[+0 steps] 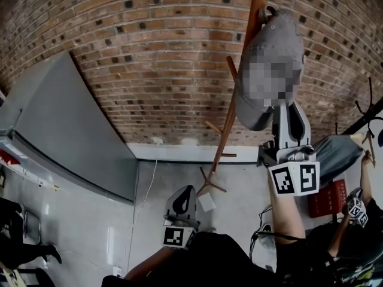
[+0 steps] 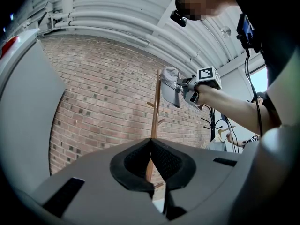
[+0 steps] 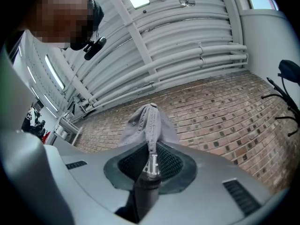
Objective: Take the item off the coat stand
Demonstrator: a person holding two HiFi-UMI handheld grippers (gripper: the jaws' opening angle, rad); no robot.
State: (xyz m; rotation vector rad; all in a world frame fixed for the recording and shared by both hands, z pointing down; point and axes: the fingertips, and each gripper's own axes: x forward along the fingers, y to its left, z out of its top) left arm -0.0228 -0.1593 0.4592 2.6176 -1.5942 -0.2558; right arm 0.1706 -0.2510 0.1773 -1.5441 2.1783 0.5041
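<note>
A grey cap (image 1: 281,34) hangs by the top of the wooden coat stand (image 1: 230,109), against its upper peg. My right gripper (image 1: 286,107) reaches up to the cap's lower rim. In the right gripper view the jaws (image 3: 152,161) are shut on the cap's back strap with its white buckle, and the cap's crown (image 3: 147,125) rises above them. The left gripper view shows the cap (image 2: 169,86) and the right gripper (image 2: 185,86) beside the stand's pole (image 2: 155,107). My left gripper (image 1: 182,195) stays low near the stand's foot, shut and holding nothing (image 2: 150,142).
A brick wall (image 1: 149,58) stands behind the stand. A large grey panel (image 1: 72,136) leans at the left. At the right are a black coat rack (image 1: 368,109), a red crate (image 1: 326,199) and another person's arm (image 1: 365,172).
</note>
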